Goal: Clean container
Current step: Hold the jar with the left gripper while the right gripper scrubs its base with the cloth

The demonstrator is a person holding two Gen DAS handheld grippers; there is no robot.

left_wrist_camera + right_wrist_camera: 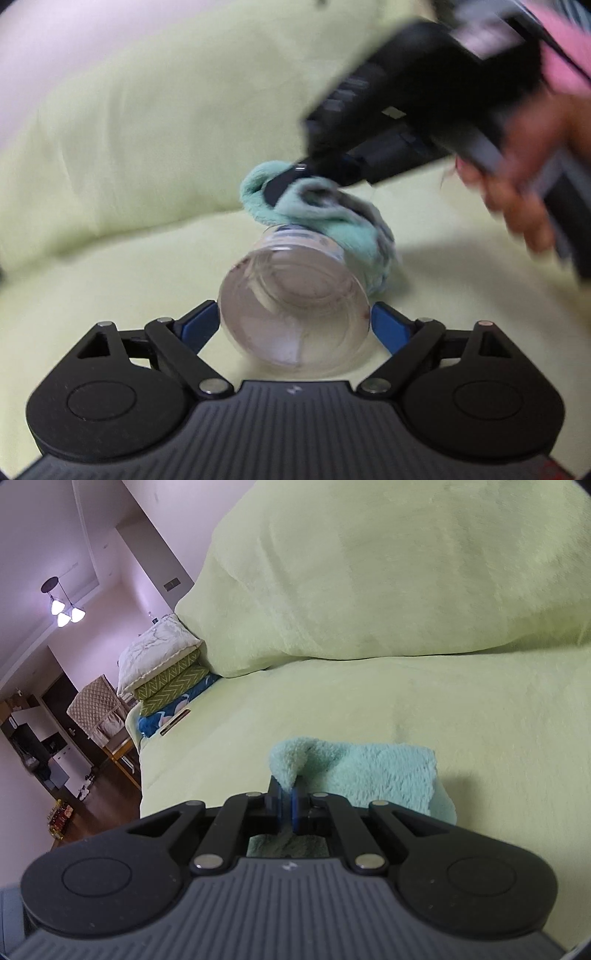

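Left camera: the left gripper (295, 325) holds the clear jar (293, 314) between its blue fingers, bottom toward the camera, over the green sofa (129, 147). The cloth (332, 221) lies against the jar's far end.

Right camera: the right gripper (287, 805) is pinched tight on that cloth (369, 771).

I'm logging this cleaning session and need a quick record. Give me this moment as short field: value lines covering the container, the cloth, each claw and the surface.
container: clear jar, lying tilted, base towards the camera
cloth: mint green cloth, bunched against the jar's far end
left claw: blue pads on either side of the jar; contact unclear through blur
right claw: shut on a fold of the cloth
surface: light green blanket under everything
person: hand on the right claw's handle, blurred
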